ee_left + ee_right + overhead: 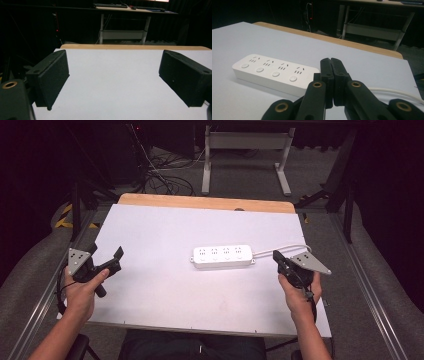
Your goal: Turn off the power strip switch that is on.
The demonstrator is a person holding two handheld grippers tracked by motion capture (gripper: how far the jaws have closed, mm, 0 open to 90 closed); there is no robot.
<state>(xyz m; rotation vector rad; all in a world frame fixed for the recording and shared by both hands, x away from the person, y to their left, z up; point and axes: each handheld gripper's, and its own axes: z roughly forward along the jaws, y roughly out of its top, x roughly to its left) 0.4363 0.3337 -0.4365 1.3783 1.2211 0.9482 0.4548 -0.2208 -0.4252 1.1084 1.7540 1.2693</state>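
Centrally on the white table top (150, 290), somewhat toward the right: white power strip (222, 256), lying flat, sockets and buttons facing up, four socket groups in a row, each with a round button. From the strip's right end, white cable (282, 250) running off to the right and passing behind the right gripper, its far end hidden. No brand, label or readable writing on the strip from the high view or the right gripper view; socket markings too small to read. Right gripper (278, 258) just beside the strip's right end, apart from it, jaws pressed together with nothing between them; in the right gripper view the closed jaws cover the strip's near right corner. Right hand (299, 292) wrapped around the gripper body, grey plate on top. Left gripper (107, 256) well apart from the strip, near the table's left edge, jaws spread wide and holding nothing, bare table between them in the left gripper view. Left hand (82, 287) around its handle. Beyond the table: wooden edge strip (205, 202), tangled cables on the floor, white desk frame (245, 155), all dim; further background too dark to make out.
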